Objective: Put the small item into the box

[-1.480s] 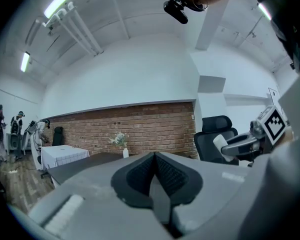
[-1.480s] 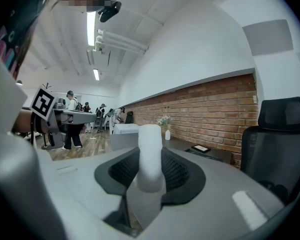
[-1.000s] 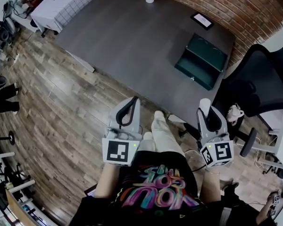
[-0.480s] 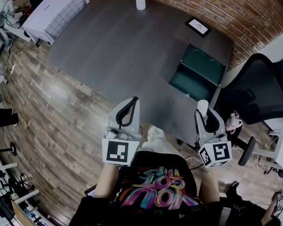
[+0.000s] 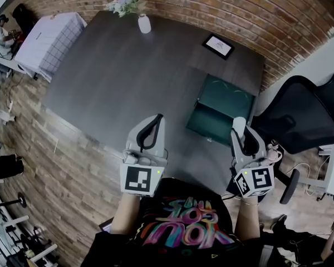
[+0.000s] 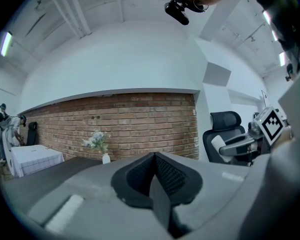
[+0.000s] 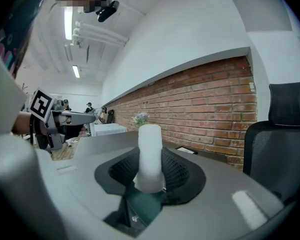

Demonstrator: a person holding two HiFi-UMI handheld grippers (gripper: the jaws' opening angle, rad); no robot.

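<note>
Pinching the small white item (image 7: pixel 150 151) upright between its jaws, the right gripper (image 5: pixel 242 134) hangs at the near right edge of the dark table (image 5: pixel 128 77). The open green box (image 5: pixel 225 97) lies on the table just beyond it, slightly left. The left gripper (image 5: pixel 151 128) has its jaws pressed together, empty.

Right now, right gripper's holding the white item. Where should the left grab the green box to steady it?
On the green box, likely the near wall's rim, approached from the person's side, jaws over it from above. It lies open, lid back toward the brick wall, leaving the near edge free. The left gripper is shut; open it first.
</note>
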